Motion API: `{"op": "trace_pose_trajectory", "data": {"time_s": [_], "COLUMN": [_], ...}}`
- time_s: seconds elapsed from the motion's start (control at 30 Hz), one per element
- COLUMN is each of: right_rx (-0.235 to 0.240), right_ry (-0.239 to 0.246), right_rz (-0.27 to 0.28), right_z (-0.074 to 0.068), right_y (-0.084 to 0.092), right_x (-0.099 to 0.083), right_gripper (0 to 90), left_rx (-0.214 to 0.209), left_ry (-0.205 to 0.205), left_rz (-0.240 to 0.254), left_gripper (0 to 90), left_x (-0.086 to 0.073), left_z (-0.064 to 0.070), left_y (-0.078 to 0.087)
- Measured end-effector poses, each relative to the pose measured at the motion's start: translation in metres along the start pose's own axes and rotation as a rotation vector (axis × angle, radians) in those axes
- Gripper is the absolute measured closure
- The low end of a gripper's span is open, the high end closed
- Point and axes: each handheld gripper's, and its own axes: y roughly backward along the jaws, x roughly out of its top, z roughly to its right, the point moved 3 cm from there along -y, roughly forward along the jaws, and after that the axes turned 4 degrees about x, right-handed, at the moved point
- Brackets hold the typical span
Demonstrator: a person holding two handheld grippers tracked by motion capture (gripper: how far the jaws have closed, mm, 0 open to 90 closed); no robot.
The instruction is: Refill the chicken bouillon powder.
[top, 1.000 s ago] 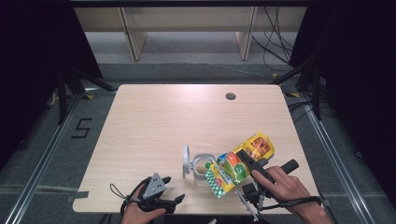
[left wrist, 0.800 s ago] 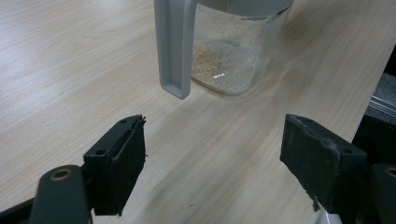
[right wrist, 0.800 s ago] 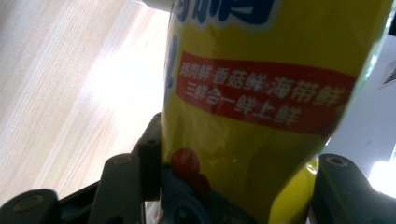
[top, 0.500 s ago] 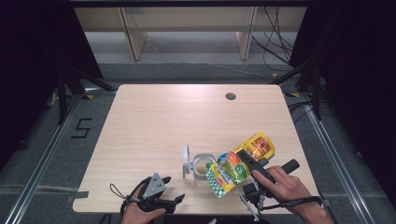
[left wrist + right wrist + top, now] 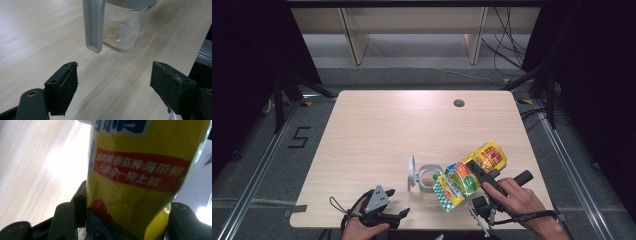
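1. Fingers of the right gripper [image 5: 474, 172] pinch a yellow seasoning pouch [image 5: 469, 175], tilted over the jar at lower right centre.
2. Left gripper [image 5: 113, 87] fingers stand spread, holding nothing, at the lower left.
3. Beyond them, a glass jar [image 5: 126, 27] with its grey lid [image 5: 93, 25] flipped open rests on the tabletop [image 5: 377, 135].

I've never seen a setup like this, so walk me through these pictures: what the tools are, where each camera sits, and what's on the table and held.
A person at a wooden table holds a hand-operated two-jaw gripper in each hand. The high view looks down from above the person's side. The other two cameras ride on the grippers, looking along their black jaws. The right gripper clamps a yellow seasoning pouch, tilted over a clear jar whose grey lid is flipped open. A little beige powder lies in the jar. The left gripper rests near the table's front edge, jaws open and empty.
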Motion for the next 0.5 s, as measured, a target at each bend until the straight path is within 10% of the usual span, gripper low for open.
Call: {"op": "trace_pose_trajectory", "data": {"time_s": [0.5], "right_rx": [-0.007], "right_ry": [0.008], "right_rz": [-0.001], "right_z": [-0.0008], "right_y": [-0.0008], "right_x": [-0.0009], "right_gripper": [49.0], "left_rx": [-0.001], "left_ry": [0.0], "left_rz": [0.007], "left_gripper": [21.2], "left_x": [0.0], "left_z": [-0.0003], "left_y": [-0.0005]}}
